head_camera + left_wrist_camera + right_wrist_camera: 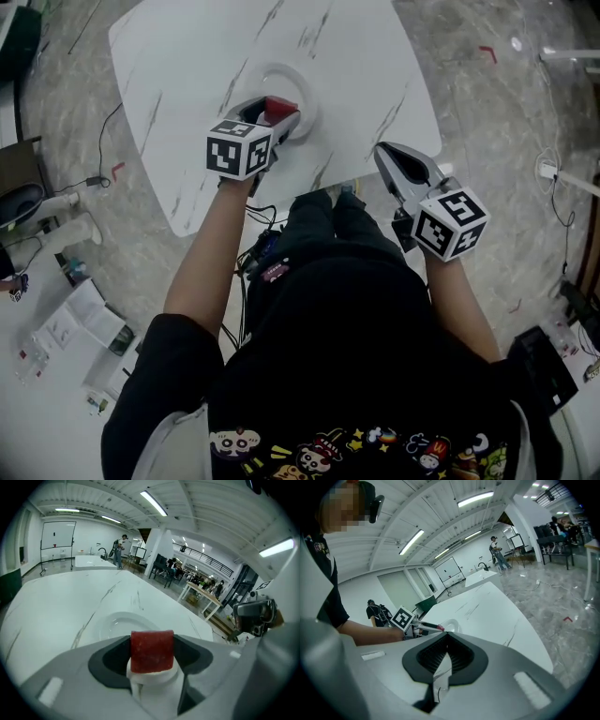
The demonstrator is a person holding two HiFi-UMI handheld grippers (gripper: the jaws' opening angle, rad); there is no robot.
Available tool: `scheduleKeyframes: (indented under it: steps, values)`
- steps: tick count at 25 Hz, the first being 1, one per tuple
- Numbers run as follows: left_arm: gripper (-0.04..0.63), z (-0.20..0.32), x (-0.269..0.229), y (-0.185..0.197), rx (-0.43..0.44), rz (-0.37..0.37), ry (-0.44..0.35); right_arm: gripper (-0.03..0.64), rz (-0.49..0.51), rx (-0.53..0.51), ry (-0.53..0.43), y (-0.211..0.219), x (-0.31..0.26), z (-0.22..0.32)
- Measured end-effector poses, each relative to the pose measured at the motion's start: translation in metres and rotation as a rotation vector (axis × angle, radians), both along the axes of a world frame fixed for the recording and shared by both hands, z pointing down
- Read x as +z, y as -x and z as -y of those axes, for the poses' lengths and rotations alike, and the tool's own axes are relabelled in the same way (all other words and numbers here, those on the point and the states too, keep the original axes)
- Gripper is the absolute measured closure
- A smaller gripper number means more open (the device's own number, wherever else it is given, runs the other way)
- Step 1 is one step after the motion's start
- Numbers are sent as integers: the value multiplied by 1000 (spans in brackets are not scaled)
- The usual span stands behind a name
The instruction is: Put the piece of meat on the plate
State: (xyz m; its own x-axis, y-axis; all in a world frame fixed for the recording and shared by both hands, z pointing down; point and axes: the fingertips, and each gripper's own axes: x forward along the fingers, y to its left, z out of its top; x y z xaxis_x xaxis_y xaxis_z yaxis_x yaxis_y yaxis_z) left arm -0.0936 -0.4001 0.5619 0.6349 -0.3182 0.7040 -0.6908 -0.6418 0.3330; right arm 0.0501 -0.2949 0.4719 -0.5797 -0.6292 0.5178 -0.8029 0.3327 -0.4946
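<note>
Red meat (pixel 151 651) in left tongs (pixel 151 656), right tongs (pixel 446 635) closed

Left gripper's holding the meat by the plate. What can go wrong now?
1. The meat sits at the very tips of the left gripper; it might slip early.
2. The plate lies mostly ahead of the meat in the left gripper view, so releasing now may land it on the rim or table.

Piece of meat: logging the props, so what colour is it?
Red; the piece of meat shows best in the left gripper view.
</note>
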Motion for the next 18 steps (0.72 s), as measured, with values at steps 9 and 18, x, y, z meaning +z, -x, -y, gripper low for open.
scheduleKeyframes:
  steps: [9, 18]
  values:
    - [201, 14, 15, -11, 68, 44, -6, 592, -4, 56, 35, -7, 11, -5]
    - [202, 9, 27, -19, 190, 157, -66, 591, 6, 82, 41, -13, 16, -8]
